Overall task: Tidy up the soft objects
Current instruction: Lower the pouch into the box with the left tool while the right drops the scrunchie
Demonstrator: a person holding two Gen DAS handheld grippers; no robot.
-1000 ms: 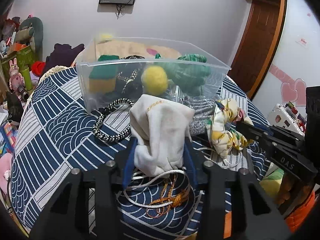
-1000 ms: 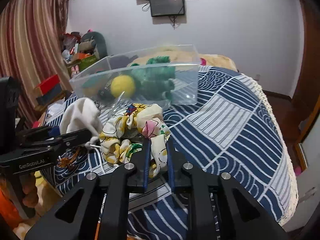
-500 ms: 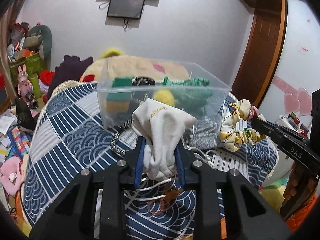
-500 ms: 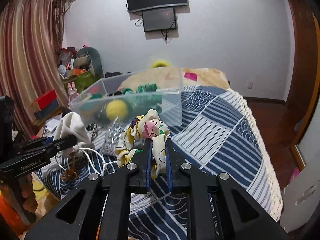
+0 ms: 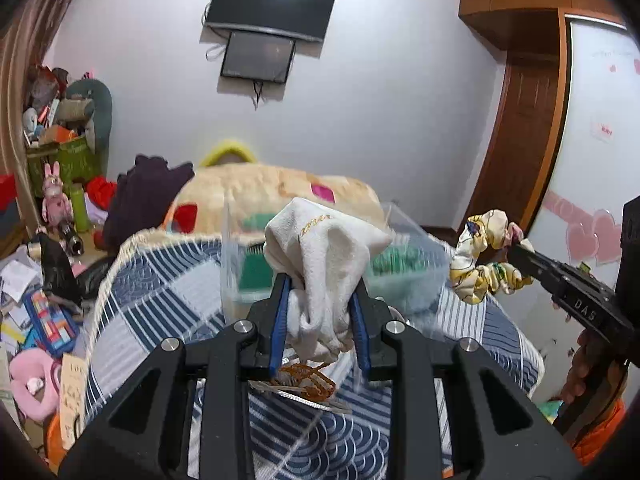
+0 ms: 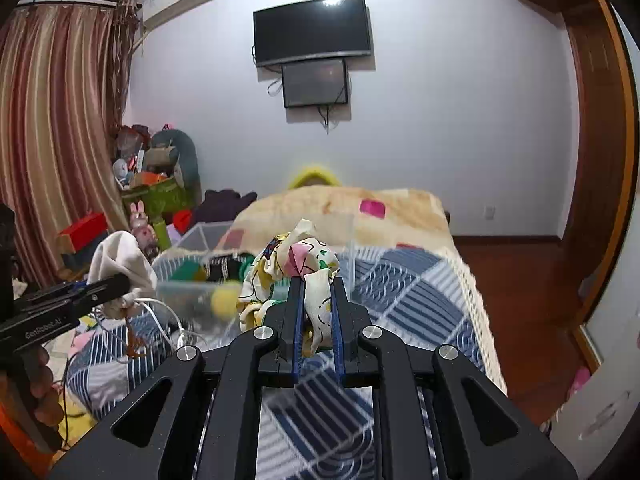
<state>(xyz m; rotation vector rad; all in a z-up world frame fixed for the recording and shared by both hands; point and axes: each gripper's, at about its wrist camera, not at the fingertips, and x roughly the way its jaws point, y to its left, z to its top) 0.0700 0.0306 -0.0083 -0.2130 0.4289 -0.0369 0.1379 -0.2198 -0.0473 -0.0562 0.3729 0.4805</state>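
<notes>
My left gripper (image 5: 320,280) is shut on a white drawstring pouch (image 5: 324,256) and holds it above the bed, its white cord and orange tassel (image 5: 308,378) hanging below. My right gripper (image 6: 316,282) is shut on a yellow floral scrunchie (image 6: 288,268), also lifted; the scrunchie shows in the left wrist view (image 5: 480,260) too. The clear plastic bin (image 5: 236,264) with green, yellow and black soft items stands on the bed behind both grippers. In the right wrist view the pouch (image 6: 120,260) hangs at the left, next to the bin (image 6: 188,276).
The bed has a blue and white patterned cover (image 6: 400,280) and a beige plush blanket (image 5: 248,192) at its far end. Clutter, toys and boxes (image 5: 60,152) fill the floor at the left. A wooden door (image 5: 516,148) is at the right.
Both grippers have risen from the bed, lifting the pouch and the scrunchie. The left jaws have closed tighter on the pouch. The bin now sits lower and farther in both views.
</notes>
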